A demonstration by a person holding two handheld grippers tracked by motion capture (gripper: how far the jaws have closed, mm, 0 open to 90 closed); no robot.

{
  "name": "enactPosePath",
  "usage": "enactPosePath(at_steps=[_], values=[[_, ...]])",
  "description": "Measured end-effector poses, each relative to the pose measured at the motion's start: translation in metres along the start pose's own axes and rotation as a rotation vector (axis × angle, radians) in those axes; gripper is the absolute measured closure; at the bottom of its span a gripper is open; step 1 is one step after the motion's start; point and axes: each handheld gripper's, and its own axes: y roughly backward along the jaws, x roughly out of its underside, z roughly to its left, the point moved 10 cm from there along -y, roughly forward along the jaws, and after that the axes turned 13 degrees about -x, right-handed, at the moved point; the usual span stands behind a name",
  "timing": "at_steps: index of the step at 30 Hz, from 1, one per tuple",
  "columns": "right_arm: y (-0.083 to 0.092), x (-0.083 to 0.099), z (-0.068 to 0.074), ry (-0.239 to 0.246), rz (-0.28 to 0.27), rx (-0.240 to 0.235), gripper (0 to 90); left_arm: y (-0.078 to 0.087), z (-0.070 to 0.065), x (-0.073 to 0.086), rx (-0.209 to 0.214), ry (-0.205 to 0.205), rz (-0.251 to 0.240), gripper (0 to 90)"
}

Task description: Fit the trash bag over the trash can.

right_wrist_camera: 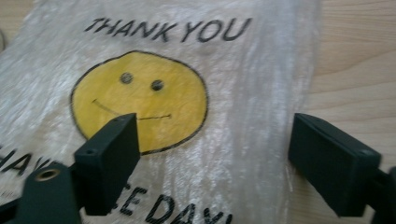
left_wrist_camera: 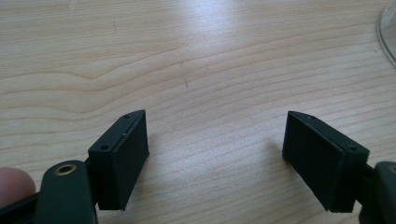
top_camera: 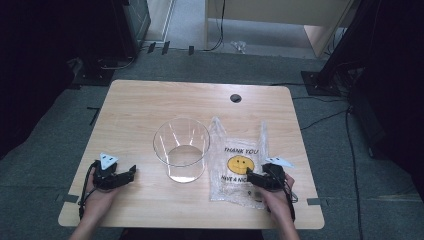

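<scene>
A clear plastic bag point(top_camera: 237, 165) printed with a yellow smiley and "THANK YOU" lies flat on the wooden table point(top_camera: 150, 100), right of centre. To its left stands a clear round container point(top_camera: 181, 147), upright and empty. My right gripper point(top_camera: 250, 177) hovers over the bag's lower right part. In the right gripper view its jaws point(right_wrist_camera: 215, 158) stand open above the bag point(right_wrist_camera: 187, 93) with nothing pinched. My left gripper point(top_camera: 131, 172) rests near the front left, pointing toward the container. Its jaws point(left_wrist_camera: 217, 158) are open over bare wood, and the container's rim point(left_wrist_camera: 387, 32) curves in at the far right.
A round cable hole point(top_camera: 235, 98) sits near the table's back edge. Dark equipment stands and cables point(top_camera: 325, 117) lie on the grey floor around the table. Bare wood stretches behind the container and along the left side.
</scene>
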Motion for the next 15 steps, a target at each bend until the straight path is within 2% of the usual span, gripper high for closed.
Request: enactPosePath(at_steps=[3,7,9,10,11,13,15], values=[[-0.007,-0.001,0.012,-0.014,-0.020,-0.012,14.1,0.000,0.000,0.000,0.001,-0.001,0.000,21.8],[-0.018,0.001,0.038,0.050,0.005,-0.065,14.2,0.000,0.000,0.000,0.001,-0.001,-0.001,21.8],[-0.023,0.002,0.048,0.080,0.011,-0.073,17.0,0.000,0.000,0.000,0.001,-0.001,-0.001,21.9],[-0.025,0.002,0.053,0.102,0.008,-0.076,21.1,0.000,0.000,0.000,0.001,-0.002,0.000,21.8],[-0.026,0.002,0.056,0.124,0.002,-0.060,27.9,0.000,0.000,0.000,0.001,-0.002,0.000,21.8],[-0.027,0.003,0.056,0.169,-0.016,0.000,43.2,0.000,0.000,0.000,0.001,-0.002,0.000,21.8],[-0.025,0.003,0.054,0.181,-0.032,0.024,55.3,0.000,0.000,0.000,0.001,-0.002,0.000,21.8]])
